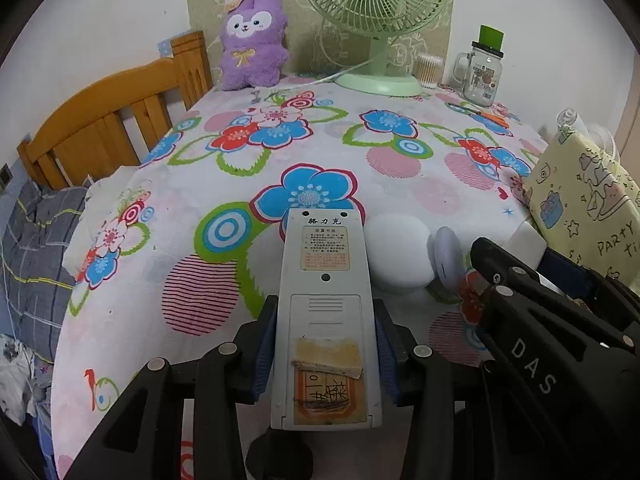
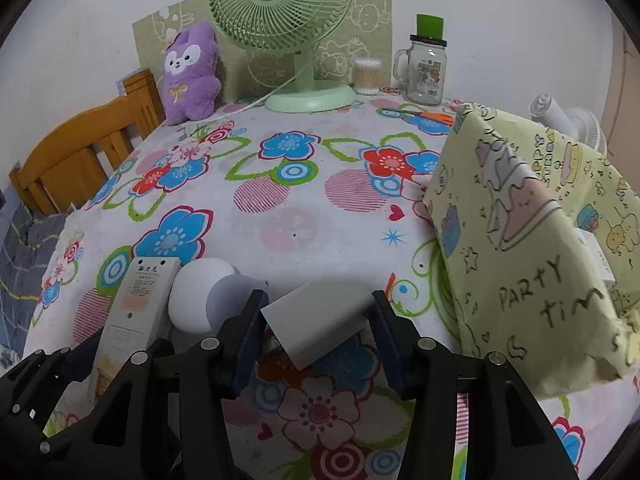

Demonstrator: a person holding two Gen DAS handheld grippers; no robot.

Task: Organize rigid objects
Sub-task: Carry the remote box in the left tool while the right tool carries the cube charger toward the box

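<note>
My left gripper [image 1: 326, 344] is shut on a white remote control [image 1: 325, 312], held face down over the flowered tablecloth [image 1: 200, 184]; the remote also shows in the right wrist view [image 2: 132, 304]. My right gripper [image 2: 318, 320] is shut on a white rectangular block [image 2: 320, 318], held tilted above the cloth; the block also shows in the left wrist view [image 1: 524, 242]. A white round object with a pale lilac face [image 2: 204, 296] lies on the cloth between the two grippers, also seen in the left wrist view [image 1: 400, 252].
A yellow "party time" bag [image 2: 532, 232] stands at the right. At the back stand a green fan [image 2: 288, 20], a purple plush toy [image 2: 190, 74], a cotton swab box [image 2: 366, 76] and a glass jar mug [image 2: 426, 70]. Orange scissors [image 2: 430, 116] lie near the jar. A wooden bed frame [image 1: 100, 120] is left.
</note>
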